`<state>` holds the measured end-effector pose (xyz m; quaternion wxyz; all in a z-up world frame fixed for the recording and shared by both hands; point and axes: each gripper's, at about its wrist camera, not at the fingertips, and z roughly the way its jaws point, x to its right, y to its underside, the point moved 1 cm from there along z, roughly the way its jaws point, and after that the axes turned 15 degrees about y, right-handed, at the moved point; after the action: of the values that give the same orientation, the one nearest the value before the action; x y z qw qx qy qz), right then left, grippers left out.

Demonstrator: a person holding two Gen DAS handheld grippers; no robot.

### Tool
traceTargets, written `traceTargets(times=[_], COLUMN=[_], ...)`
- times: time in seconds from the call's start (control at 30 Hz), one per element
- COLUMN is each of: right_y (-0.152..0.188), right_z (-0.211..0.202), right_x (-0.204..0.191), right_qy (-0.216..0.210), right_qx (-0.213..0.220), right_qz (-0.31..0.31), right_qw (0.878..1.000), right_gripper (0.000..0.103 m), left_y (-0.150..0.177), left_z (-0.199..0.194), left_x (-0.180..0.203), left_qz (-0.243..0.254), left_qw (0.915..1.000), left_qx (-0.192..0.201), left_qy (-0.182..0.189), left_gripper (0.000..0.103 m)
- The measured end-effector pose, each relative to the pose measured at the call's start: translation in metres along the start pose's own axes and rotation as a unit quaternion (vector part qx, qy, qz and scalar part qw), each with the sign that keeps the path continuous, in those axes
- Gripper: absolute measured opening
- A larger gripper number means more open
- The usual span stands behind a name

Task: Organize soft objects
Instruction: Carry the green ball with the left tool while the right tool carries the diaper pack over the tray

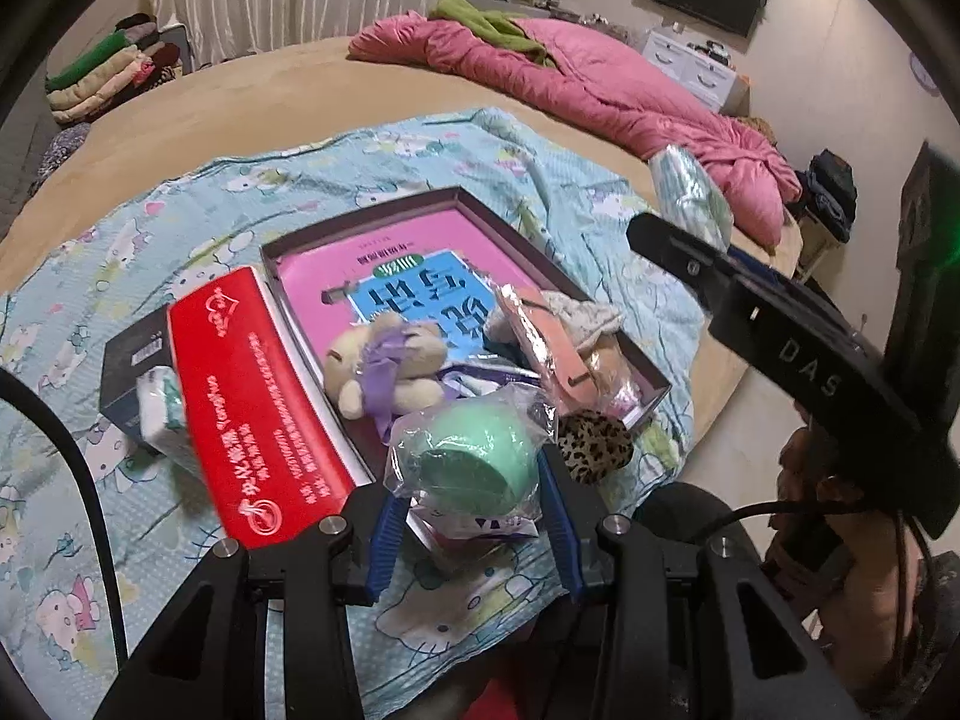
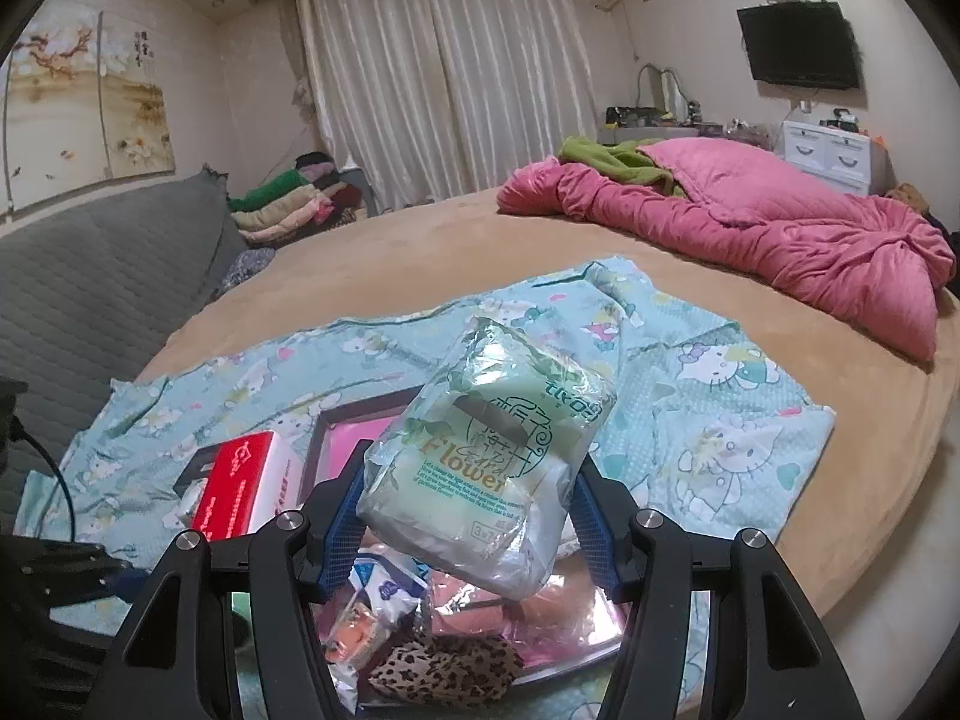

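though cluttered, cartoon sheet (image 1: 420, 156) over bed (image 1: 240, 96)

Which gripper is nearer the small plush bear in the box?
Left. The left gripper, shut on a bagged green sponge, sits just before the plush bear. The right gripper holds a tissue pack raised above the box.

The tissue pack (image 2: 492, 468) is showing a glossy, crinkled plastic wrap. The green sponge (image 1: 474, 462) is looking matt inside clear shiny film. The teddy bear (image 1: 384, 369) is wearing fuzzy plush. The sheet (image 1: 180, 228) is appearing as soft printed cloth. The red box (image 1: 258, 408) is looking like smooth glossy cardboard. The leopard pouch (image 1: 594, 444) is seeming velvety.
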<state>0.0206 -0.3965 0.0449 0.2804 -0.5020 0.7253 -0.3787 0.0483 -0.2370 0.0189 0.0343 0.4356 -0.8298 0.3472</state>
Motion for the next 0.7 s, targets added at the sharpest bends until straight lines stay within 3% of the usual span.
traceTargets(times=[0.7], right_y=[0.011], right_z=[0.021], right_x=[0.001], right_qy=[0.011], right_qx=[-0.021], right_qz=[-0.013], right_qw=[1.000], right_gripper=[0.062], left_y=[-0.014], left_z=[0.035], left_x=[-0.016], left_qz=[-0.004], left_qw=[0.9999], left_qx=[-0.007], left_qy=[-0.008], left_gripper=[0.042])
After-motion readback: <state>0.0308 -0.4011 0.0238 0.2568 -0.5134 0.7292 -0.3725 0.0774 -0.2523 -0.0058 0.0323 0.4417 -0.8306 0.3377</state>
